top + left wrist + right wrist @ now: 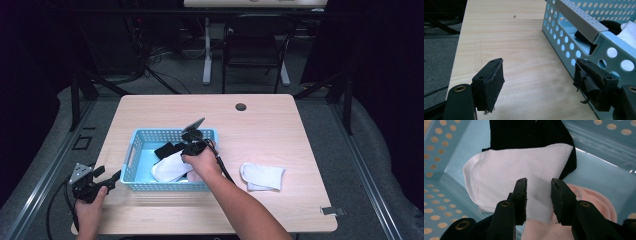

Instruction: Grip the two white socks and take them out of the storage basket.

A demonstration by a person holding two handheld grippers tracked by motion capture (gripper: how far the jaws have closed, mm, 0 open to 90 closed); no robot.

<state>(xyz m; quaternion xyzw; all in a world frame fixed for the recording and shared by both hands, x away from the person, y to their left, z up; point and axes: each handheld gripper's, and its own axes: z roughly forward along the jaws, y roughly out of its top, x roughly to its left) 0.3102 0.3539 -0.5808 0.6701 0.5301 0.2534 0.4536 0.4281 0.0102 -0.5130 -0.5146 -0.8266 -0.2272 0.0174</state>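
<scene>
A light blue perforated basket [135, 150] [579, 22] [439, 150] stands left of the table's middle. In it lie a white sock [170, 169] [506, 170], a black sock [167, 149] [524, 135] partly under it, and a pink sock [194, 176] [596, 200]. My right gripper [187, 150] [539, 181] reaches down into the basket, its jaws apart just over the white sock, with no fabric pinched. My left gripper [109, 175] [539, 62] rests open beside the basket's left end, with nothing between its jaws. Another white sock [262, 176] lies folded on the table to the right.
The wooden table [260, 130] has a cable hole [241, 106] near its far edge and a small metal clip [332, 210] at its front right corner. A black chair [255, 45] stands beyond the table.
</scene>
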